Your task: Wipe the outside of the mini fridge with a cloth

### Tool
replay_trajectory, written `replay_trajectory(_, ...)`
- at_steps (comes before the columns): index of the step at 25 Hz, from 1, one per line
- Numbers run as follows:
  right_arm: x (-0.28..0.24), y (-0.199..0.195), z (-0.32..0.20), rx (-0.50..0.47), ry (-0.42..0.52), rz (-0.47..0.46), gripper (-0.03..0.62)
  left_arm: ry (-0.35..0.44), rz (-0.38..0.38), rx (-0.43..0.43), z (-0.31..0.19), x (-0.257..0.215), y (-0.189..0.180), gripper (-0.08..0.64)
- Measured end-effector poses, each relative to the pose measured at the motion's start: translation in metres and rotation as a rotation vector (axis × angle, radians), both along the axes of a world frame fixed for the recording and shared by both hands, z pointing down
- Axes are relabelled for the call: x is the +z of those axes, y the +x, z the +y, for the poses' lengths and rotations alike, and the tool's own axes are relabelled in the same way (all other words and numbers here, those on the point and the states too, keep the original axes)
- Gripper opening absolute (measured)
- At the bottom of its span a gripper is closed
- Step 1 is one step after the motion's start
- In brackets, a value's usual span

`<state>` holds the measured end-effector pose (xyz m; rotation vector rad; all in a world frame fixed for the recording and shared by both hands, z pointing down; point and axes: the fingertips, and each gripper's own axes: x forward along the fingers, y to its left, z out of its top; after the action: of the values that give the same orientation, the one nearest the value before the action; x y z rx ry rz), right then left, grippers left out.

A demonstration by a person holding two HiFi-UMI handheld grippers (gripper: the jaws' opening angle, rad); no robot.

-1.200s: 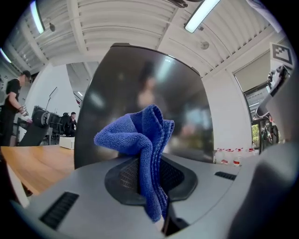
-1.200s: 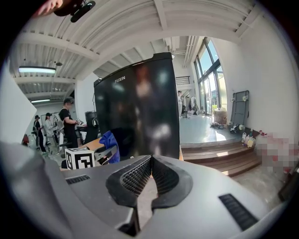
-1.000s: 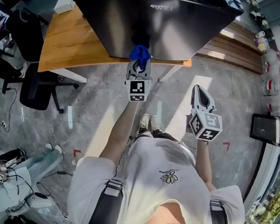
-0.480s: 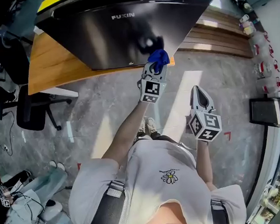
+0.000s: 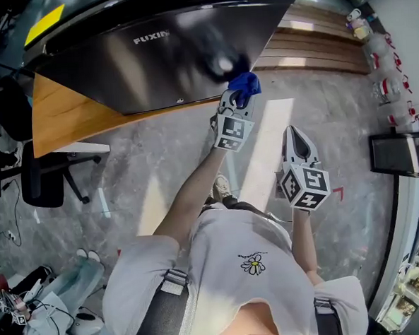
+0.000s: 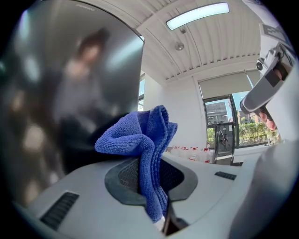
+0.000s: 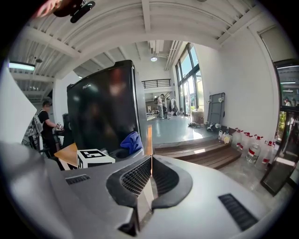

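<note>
Counted one mini fridge (image 5: 167,59) on one wooden surface (image 5: 65,119). Counted one blue cloth (image 5: 245,83). Counted two sets of tongs, the left tongs (image 5: 236,98) and the right tongs (image 5: 295,133), and two cubes with square markers: a left marker cube (image 5: 233,132) and a right marker cube (image 5: 306,187). Noted one black office chair (image 5: 44,180) on the floor. Made out one other person (image 5: 58,296), partly in view, low left in the head view. Could not fix the number of red-capped bottles (image 7: 254,149) along the wall; saw at least three.
</note>
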<state>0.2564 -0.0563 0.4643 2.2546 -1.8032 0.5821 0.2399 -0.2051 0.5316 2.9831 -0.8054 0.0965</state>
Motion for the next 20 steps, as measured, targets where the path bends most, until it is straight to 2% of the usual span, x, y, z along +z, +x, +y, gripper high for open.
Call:
replay_trajectory(5,-0.003,0.016,-0.003,0.015,-0.005,-0.003,0.014,0.032,0.012,0.017,-0.006,-0.01,0.023,0.055)
replay_trajectory(10,-0.001,0.024,-0.003,0.005,-0.002,-0.019,0.014,0.078,0.029,0.019,0.008,-0.017,0.015,0.055)
replay_trajectory(14,0.0,0.015,-0.013,-0.044,-0.008,-0.035,0.014,0.099,0.059,-0.051,0.008,-0.026,-0.022,0.055)
replay_trajectory(17,0.001,-0.006,-0.023,-0.102,-0.008,-0.044,0.014,0.075,0.042,-0.122,0.001,-0.029,-0.062,0.055)
replay_trajectory(20,0.002,-0.031,-0.035,-0.158,-0.006,-0.055,0.014,0.087,0.036,-0.189,-0.008,-0.033,-0.101,0.055)
